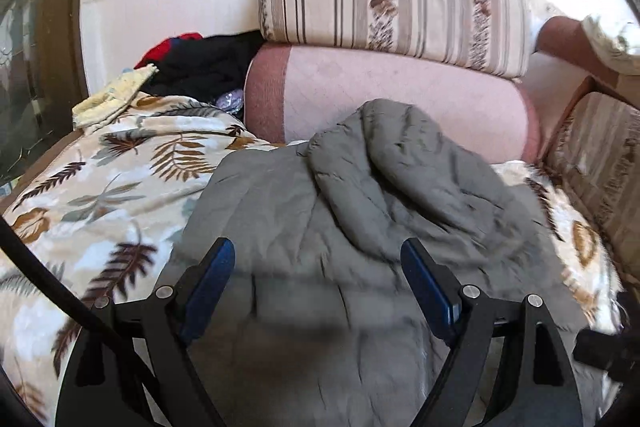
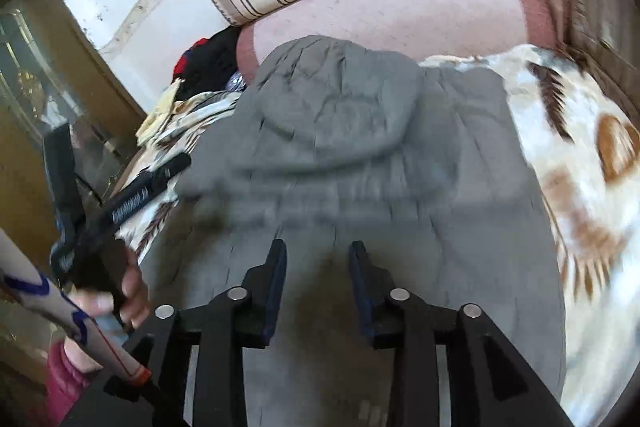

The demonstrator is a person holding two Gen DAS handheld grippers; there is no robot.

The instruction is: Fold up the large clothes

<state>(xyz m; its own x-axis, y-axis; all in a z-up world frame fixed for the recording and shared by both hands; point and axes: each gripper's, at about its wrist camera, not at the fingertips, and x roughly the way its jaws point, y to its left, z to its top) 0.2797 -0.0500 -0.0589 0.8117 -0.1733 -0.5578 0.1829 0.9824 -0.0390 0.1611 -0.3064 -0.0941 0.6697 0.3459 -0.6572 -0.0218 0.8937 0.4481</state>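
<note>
Left gripper (image 1: pixel 318 259) fingers wide, empty, right gripper (image 2: pixel 318 261) fingers part-open, empty, above grey jacket (image 1: pixel 360 195) on leaf-print blanket (image 1: pixel 100 187)

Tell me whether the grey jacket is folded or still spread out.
Partly folded: the grey jacket lies as a narrow panel, hood flat on top; sleeves not visible, apparently tucked in.

jacket (image 1: pixel 360 227) on blanket (image 1: pixel 100 187), bolster (image 1: pixel 400 95) behind

Both my wrist cameras look steeply down, close over grey quilted hooded jacket (image 1: pixel 360 211) (image 2: pixel 360 155); shared: jacket, pink bolster cushion (image 1: pixel 400 95) (image 2: pixel 384 11) behind it.
</note>
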